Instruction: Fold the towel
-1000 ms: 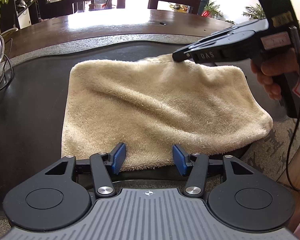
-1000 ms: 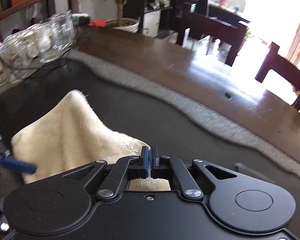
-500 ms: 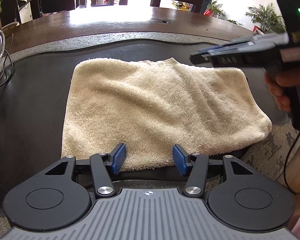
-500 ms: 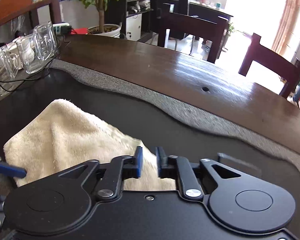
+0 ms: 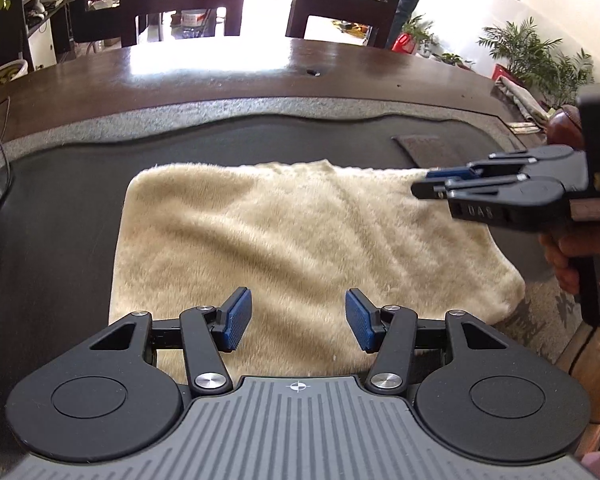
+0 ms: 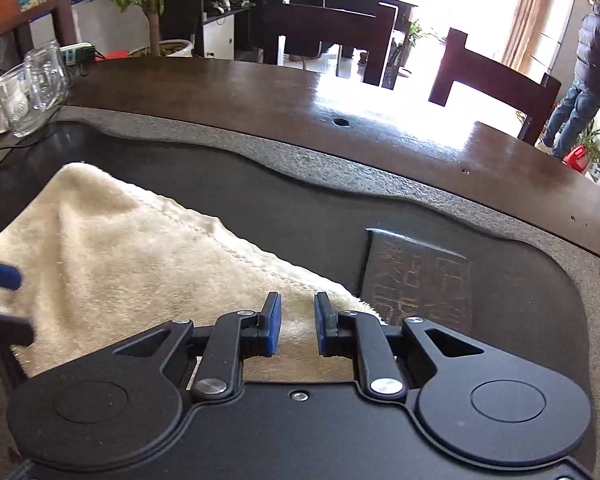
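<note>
Dark wooden chairs (image 5: 342, 10) and potted plants (image 5: 536, 60) in bright daylight.

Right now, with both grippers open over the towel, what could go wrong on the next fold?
1. The towel lies rumpled, with ridges across its middle; another fold may trap those creases.
2. Its right end sits at the dark tray's edge, so a tug that way could drag it off.
3. The left gripper stands wide open above the near hem, while the right gripper is over the far corner; uneven pinches could skew the edges.

Left gripper (image 5: 296, 322): black linkage arms, blue ribbed pads, silver pivot screws, grey ribbed housing with crosshair mark. Right gripper (image 5: 430, 184): black body stamped "DAS", green indicator light, black cable.
</note>
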Available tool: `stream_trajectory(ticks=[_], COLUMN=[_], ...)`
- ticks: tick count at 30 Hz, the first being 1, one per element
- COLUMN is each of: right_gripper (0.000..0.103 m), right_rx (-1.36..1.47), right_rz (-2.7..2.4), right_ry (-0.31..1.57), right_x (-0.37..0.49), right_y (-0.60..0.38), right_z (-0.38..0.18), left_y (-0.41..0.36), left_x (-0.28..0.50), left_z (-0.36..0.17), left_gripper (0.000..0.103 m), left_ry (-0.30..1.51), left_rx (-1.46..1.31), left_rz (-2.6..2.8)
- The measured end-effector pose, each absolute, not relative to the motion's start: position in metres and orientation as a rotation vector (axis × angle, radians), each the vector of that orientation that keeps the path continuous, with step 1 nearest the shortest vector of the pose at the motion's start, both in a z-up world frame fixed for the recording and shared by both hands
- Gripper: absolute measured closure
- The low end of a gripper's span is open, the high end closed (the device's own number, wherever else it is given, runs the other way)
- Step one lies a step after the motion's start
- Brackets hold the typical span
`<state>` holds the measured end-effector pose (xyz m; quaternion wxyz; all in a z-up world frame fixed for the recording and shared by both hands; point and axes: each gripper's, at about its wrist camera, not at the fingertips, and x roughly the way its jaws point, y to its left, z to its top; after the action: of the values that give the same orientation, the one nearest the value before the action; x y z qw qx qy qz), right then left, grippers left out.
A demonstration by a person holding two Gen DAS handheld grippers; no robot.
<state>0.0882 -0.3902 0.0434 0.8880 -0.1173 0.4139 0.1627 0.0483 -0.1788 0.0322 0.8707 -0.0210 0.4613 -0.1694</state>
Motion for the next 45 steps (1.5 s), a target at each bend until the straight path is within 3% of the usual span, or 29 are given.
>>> stream_trajectory(ticks=[11,16,29,35,41,43,45], right_gripper=[0.078,0.067,0.066,0.056,0.041,0.031,0.029], right_rx=[-0.261,-0.245,-0.217,-0.217,-0.214,-0.216,-0.215], right_rz=[0.352,0.329,0.275,0.255,0.223,0.211,0.204], right_ry=[0.918,0.928,0.923,0.932,0.936,0.935,0.936], right_x=[0.061,0.059,0.070,0.072,0.074,0.075,0.076], right_y=[-0.391,-0.399,-0.408,-0.408,-0.411,-0.412,-0.414], right_z=[0.037,0.034,0.036,0.031,0.029,0.028,0.028], left_y=[-0.181,-0.167,-0.153,-0.151,-0.149,-0.148,-0.143], left_x=[0.066,0.052,0.070,0.100,0.130,0.139,0.140], left_z=[0.013,0.013,0.025,0.023,0.021,0.020,0.019], left_gripper=[0.050,0.050,0.050,0.050,0.049,0.049,0.049], left_ry=[1.037,1.042,1.024,1.022,1.020,1.019,1.018], left_rx=[-0.031,-0.031,-0.047,-0.057,-0.067,-0.071,-0.082], left_rz=[-0.336,-0.340,-0.302,-0.273,-0.244,-0.234,-0.221])
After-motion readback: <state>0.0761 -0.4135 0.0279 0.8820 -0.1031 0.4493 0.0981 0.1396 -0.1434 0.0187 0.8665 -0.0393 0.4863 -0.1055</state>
